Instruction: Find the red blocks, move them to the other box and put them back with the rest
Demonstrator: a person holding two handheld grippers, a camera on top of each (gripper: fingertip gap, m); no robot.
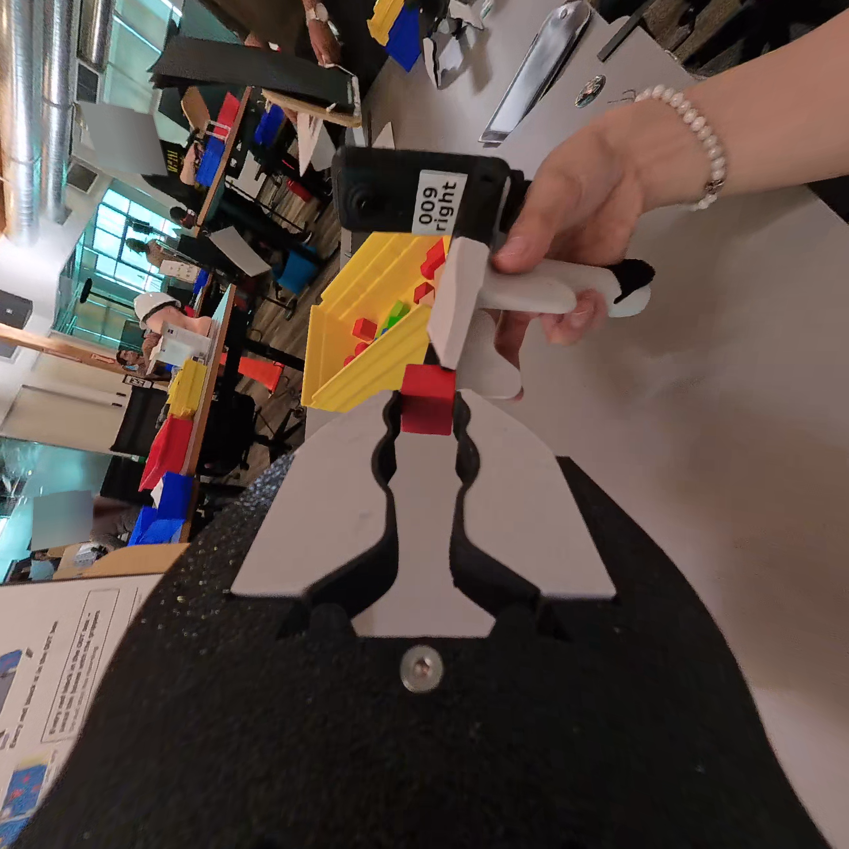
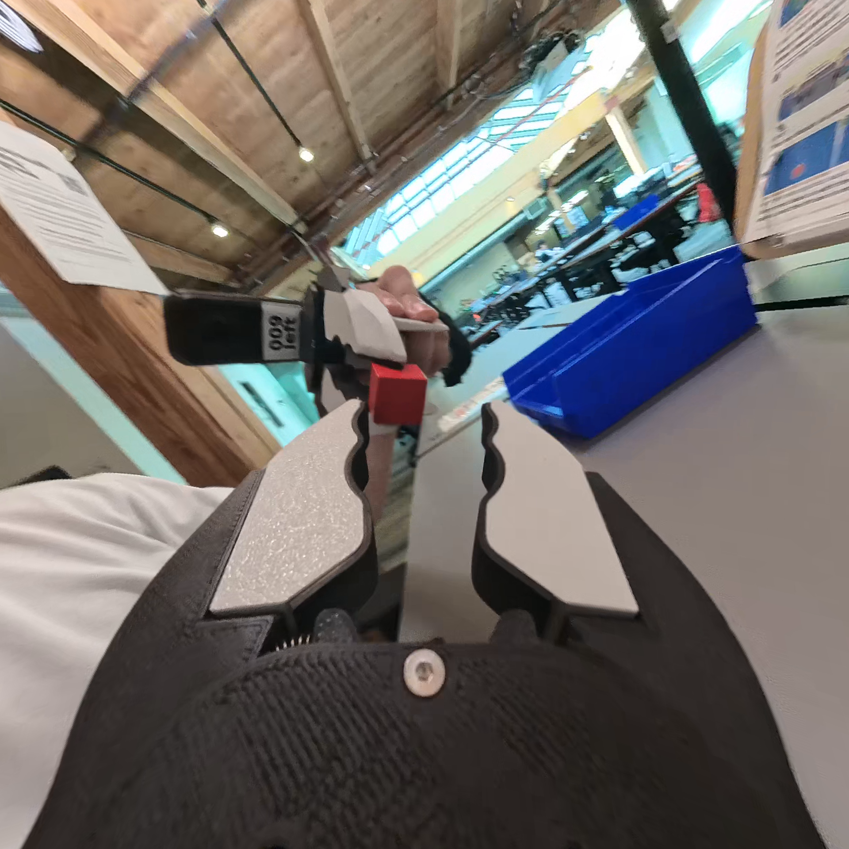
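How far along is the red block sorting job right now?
Done: not much that shows. The yellow plastic bin holds red blocks among green ones, and nothing shows in the blue plastic bin, though its inside is mostly hidden. In hand: the left gripper clamps a red wooden cube, with the open right gripper closing in, apparently for a handover. Left: the remaining red blocks.

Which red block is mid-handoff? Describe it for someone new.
Start at the yellow bin on the grey table. Just in front of it, the left gripper pinches a red cube. Unlike the red blocks lying in the bin, it is airborne.
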